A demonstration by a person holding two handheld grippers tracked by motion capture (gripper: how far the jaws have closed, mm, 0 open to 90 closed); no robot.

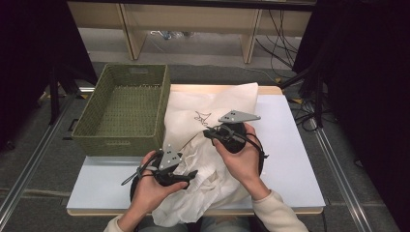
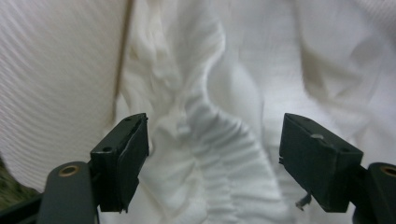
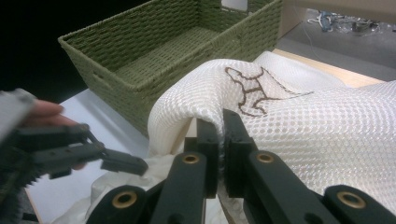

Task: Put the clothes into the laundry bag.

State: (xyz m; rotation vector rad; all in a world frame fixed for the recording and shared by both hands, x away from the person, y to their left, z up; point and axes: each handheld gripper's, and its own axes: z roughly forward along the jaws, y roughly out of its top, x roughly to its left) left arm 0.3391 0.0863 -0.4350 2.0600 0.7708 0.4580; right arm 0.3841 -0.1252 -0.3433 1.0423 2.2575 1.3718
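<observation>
- White mesh laundry bag (image 1: 212, 108) lies across the middle of the surface (image 1: 295, 159), and your right gripper (image 3: 220, 135) is clamped on a raised fold of its edge, jaws pressed together on the mesh.
- One brown embroidered figure (image 3: 254, 91) sits on the bag just beyond that fold.
- Your left gripper (image 2: 214, 154) has its jaws spread wide apart, hovering over crumpled white cloth (image 2: 205, 116) that spills from the bag toward your side; nothing sits between the jaws but a ridge of that cloth below.
- One green woven basket (image 1: 92, 130) stands at the left of the surface, its right wall touching the bag.
- Counting: one bag, one heap of cloth, one basket, two grippers.
- Your left hand (image 1: 150, 186) and gripper lie near the front edge, close beside the right one.
</observation>
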